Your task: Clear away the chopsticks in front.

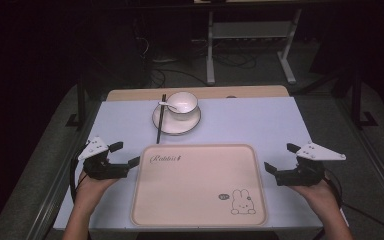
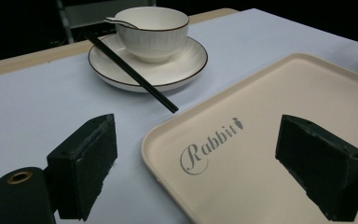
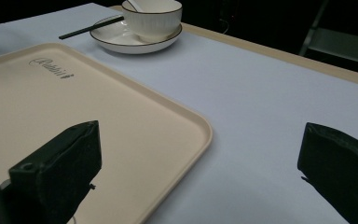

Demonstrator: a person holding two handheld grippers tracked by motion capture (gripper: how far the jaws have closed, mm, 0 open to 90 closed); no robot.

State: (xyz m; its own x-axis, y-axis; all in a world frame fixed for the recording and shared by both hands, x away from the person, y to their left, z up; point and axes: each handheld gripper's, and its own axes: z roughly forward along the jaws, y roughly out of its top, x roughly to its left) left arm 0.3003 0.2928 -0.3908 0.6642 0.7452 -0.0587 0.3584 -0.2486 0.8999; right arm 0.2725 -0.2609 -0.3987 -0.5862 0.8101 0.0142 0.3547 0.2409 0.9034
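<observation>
Two open grippers, left gripper (image 1: 128, 154), right gripper (image 1: 279, 157), tray (image 1: 198, 210) between

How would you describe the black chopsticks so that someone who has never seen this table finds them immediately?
Start from the large cream tray in front of the person, then look beyond its far edge to the white plate that carries a bowl. The chopsticks lie across the plate's left rim, pointing toward the tray. They are the one thin, straight, black item among white dishes.
</observation>
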